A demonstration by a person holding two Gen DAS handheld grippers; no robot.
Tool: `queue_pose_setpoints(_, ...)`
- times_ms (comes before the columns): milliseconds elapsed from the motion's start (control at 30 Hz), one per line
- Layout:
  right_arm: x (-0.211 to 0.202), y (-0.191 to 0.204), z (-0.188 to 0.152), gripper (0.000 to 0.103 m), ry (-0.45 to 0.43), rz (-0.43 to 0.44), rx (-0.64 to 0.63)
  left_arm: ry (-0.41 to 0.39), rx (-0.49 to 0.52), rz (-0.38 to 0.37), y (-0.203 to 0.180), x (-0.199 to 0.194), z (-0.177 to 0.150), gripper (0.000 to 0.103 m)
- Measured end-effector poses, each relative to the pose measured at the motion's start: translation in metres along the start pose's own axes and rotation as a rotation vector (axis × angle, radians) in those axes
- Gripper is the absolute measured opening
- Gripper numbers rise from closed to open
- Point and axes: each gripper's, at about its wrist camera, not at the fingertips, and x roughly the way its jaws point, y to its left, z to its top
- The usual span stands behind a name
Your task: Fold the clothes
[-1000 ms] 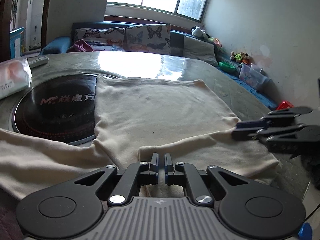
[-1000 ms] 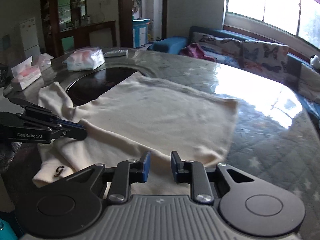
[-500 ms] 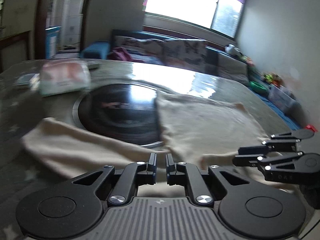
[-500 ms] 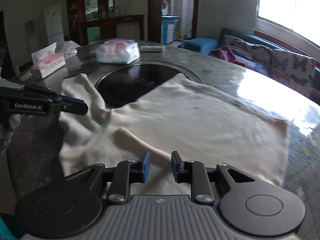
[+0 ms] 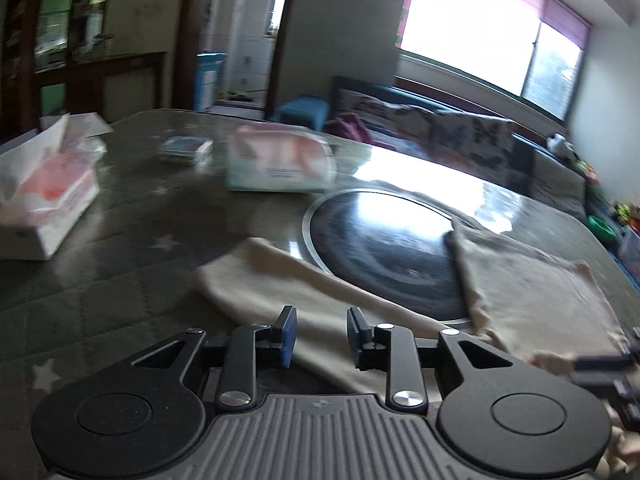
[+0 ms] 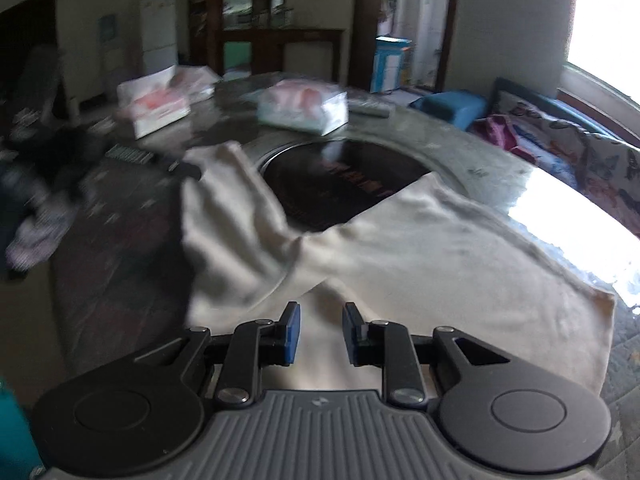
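A cream long-sleeved garment (image 6: 420, 264) lies flat on the round table, partly over the dark glass turntable (image 6: 344, 176). One sleeve (image 5: 280, 276) stretches out to the left across the quilted table cover. My left gripper (image 5: 322, 336) hovers just above the near part of that sleeve. Its jaws are opening, and no cloth is pinched between the pads. In the right wrist view the left gripper shows as a dark blur (image 6: 68, 152) by the sleeve's end. My right gripper (image 6: 320, 334) stands over the garment's near edge, pads a little apart and gripping nothing.
Around the far side of the turntable (image 5: 384, 248) sit a tissue box (image 5: 44, 200), a soft tissue pack (image 5: 280, 164) and a small flat box (image 5: 184, 150). A remote (image 6: 370, 109) lies behind the pack. A sofa (image 5: 460, 140) runs under the bright window.
Both views have swung left, from the garment's body toward its outstretched sleeve. The left jaws went from shut to apart. The right jaws kept the same small gap.
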Motion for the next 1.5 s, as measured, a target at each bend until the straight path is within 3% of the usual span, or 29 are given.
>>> queue_pose_setpoints(67,0.002,0.008,-0.005,0.022,0.024,0.018,-0.016,-0.007,-0.023,0.034,0.005,0.002,0.001,0.042)
queue_pose_setpoints(433,-0.016,0.007,-0.003,0.023,-0.031,-0.002,0.027,-0.002,-0.135,0.172,0.032,0.025,0.010,0.040)
queue_pose_setpoints(500,-0.019,0.006,-0.003,0.023,-0.037,-0.009,0.035,0.000,-0.136,0.180,0.032,0.028,0.010,0.035)
queue_pose_setpoints(667,-0.029,0.002,-0.009,0.023,-0.049,-0.033,0.061,-0.011,-0.146,0.191,0.036,0.033,0.010,0.006)
queue_pose_setpoints(800,-0.039,-0.005,-0.014,0.023,-0.063,-0.060,0.091,-0.047,-0.178,0.147,0.036,0.024,0.015,0.003)
queue_pose_setpoints(933,-0.052,-0.017,-0.022,0.023,-0.082,-0.099,0.143,-0.086,-0.134,0.036,0.008,0.003,0.025,0.003)
queue_pose_setpoints(1167,-0.078,-0.046,-0.043,0.023,-0.119,-0.171,0.261,-0.125,0.003,-0.270,-0.083,-0.037,0.030,0.003)
queue_pose_setpoints(1333,-0.094,-0.065,-0.062,0.023,-0.132,-0.220,0.338,-0.092,0.090,-0.495,-0.151,-0.052,0.022,0.003)
queue_pose_setpoints(1500,-0.106,-0.081,-0.083,0.023,-0.135,-0.261,0.415,-0.024,0.160,-0.616,-0.200,-0.048,-0.004,0.003)
